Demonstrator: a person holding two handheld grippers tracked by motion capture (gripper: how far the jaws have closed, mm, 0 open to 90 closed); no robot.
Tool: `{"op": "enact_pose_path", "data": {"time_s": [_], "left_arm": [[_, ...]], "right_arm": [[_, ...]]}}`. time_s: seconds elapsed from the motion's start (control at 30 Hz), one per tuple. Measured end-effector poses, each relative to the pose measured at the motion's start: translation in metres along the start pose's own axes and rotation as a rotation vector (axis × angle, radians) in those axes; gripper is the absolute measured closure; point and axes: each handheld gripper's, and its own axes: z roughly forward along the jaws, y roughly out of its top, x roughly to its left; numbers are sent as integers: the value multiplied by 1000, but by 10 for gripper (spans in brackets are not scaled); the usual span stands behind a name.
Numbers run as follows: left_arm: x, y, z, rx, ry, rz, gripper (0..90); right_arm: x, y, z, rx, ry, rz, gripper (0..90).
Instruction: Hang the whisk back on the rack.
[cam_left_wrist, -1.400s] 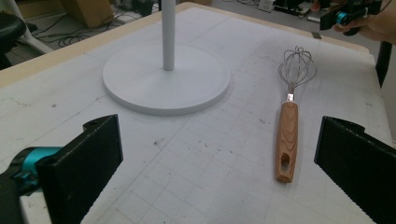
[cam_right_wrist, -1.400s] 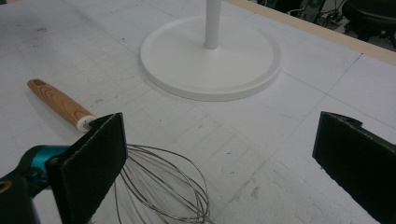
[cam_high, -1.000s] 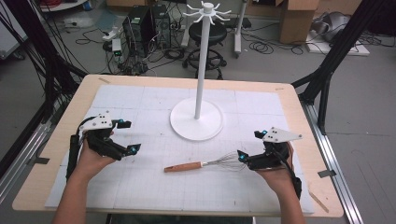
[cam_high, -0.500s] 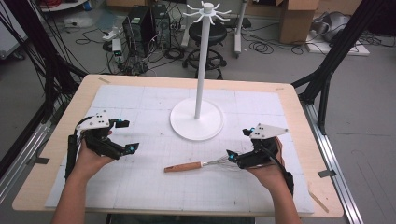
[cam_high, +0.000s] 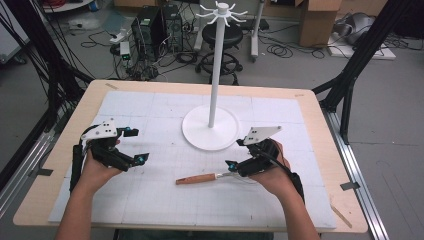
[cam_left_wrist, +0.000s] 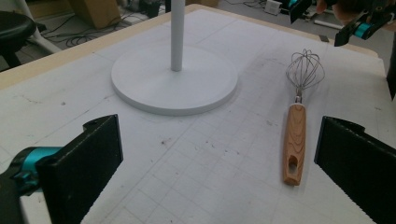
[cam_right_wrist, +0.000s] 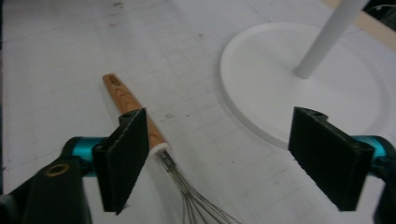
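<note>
A small whisk (cam_high: 210, 177) lies flat on the white gridded mat (cam_high: 150, 110) that covers the desk (cam_high: 60, 145), toward the near right of the mat. Its handle is light wood with darker grain, rounded at the free end and pierced there by an oval hanging hole; a short pale collar joins it to a bulb of thin steel wire loops. In the high view the handle points left and the wire head lies to the right, partly under the right hand-held gripper (cam_high: 239, 152).

That hand-held gripper has its two black jaws spread wide, one on each side of the collar and the wires, and they close on nothing. In its own view the left jaw overlaps the handle just before the collar; whether it touches cannot be told.

Just beyond the whisk stands a white stand (cam_high: 210, 127): a round flat base with a slim upright pole, topped by a ring of small hooks.

The left hand-held gripper (cam_high: 137, 145) sits well apart at the mat's left side, jaws likewise wide open and empty.
</note>
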Motion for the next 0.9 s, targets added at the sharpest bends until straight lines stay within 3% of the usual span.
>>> {"op": "enact_pose_path", "data": {"time_s": [0.2, 0.63, 0.9], "left_arm": [[0, 0, 0, -1, 2, 1, 17], [0, 0, 2, 11, 2, 6, 16], [0, 0, 2, 8, 1, 8, 17]], "right_arm": [[7, 8, 22, 76, 87, -22, 325], [16, 18, 44, 157, 139, -69, 360], [19, 24, 61, 249, 156, -92, 366]]}}
